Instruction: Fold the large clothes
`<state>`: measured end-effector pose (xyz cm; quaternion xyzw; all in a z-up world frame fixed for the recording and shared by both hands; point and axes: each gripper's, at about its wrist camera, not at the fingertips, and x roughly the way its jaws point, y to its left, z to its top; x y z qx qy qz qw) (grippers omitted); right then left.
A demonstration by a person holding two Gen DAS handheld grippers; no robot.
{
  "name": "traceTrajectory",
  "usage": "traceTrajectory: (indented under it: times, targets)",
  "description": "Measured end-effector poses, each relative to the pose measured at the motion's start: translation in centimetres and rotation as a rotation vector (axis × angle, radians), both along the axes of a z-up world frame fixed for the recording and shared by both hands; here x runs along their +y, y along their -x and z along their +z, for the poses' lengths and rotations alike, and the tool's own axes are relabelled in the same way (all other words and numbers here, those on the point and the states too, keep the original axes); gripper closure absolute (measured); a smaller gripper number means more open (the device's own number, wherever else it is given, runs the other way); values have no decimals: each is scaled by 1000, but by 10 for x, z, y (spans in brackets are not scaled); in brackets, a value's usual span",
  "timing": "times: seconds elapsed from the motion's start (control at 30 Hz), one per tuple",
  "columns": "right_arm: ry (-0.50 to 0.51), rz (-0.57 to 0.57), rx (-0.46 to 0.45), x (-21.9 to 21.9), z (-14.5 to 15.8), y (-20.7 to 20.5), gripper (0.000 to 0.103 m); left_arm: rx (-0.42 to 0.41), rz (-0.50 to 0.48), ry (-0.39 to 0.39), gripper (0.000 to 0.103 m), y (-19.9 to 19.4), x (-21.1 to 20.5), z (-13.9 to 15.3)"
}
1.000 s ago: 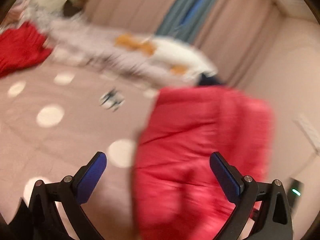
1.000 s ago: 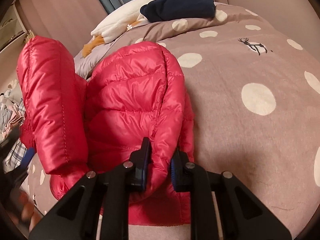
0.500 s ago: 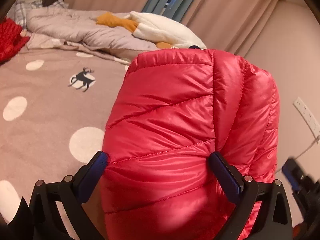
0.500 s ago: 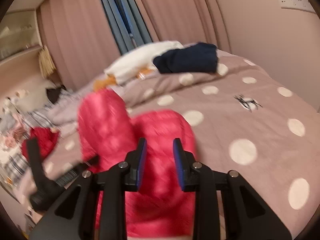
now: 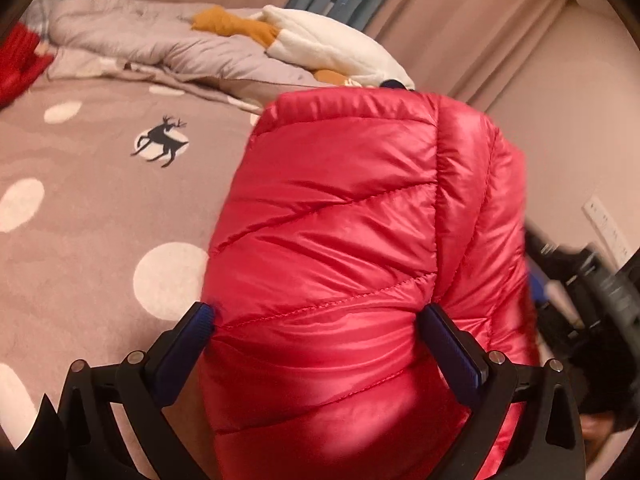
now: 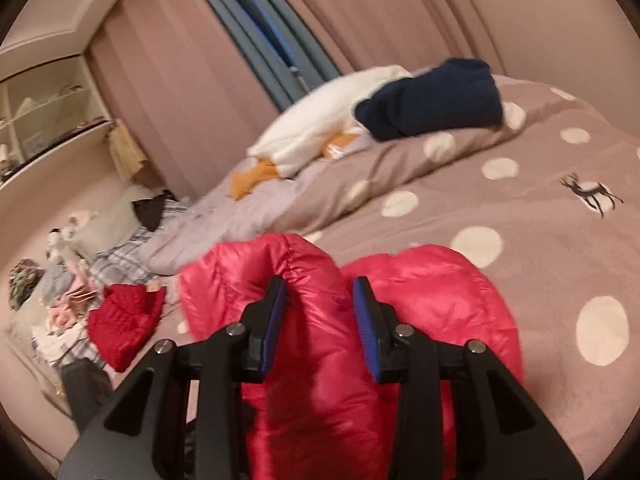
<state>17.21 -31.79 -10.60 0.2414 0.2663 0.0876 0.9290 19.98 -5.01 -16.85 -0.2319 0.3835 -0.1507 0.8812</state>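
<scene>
No label or lettering readable on the red puffer jacket [image 5: 344, 240].

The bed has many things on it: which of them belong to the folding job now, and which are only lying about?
Belong to the job:
- red puffer jacket
- left gripper
- right gripper

Only lying about:
- navy garment
- white and orange plush
- small red garment
- dotted bedcover

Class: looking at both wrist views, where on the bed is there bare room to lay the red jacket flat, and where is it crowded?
Free: the dotted cover between the jacket and the deer print. Crowded: the bed's head, with the white plush and navy garment.
</scene>
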Motion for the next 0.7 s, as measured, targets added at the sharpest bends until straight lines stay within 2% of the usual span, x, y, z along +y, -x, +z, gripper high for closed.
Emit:
traceTrajectory:
  times: [0.1, 0.23, 0.33, 0.43, 0.53, 0.67, 0.7]
  targets:
    - [8, -51, 72, -11, -14, -7, 67, -25, 67, 15, 2, 1, 10, 6]
    - [-52, -34, 108, -25, -29, -7, 66, -44, 161, 52, 2, 0, 23, 13]
    - [-2, -46, 100, -28, -28, -1, 64, -17, 269, 94, 2, -2, 36, 8]
    - [35, -66, 134, -29, -35, -3, 66, -1, 329, 54, 2, -10, 44, 5]
    - [9, -64, 184, -36, -45, -8, 66, 26, 331, -10, 2, -19, 43, -2]
    - [8, -79, 161, -42, -27, -3, 63, 18, 299, 13, 2, -19, 36, -9]
    - [7, -81, 130, -42, -17, 2, 59, 18, 293, 13, 2, -19, 35, -9]
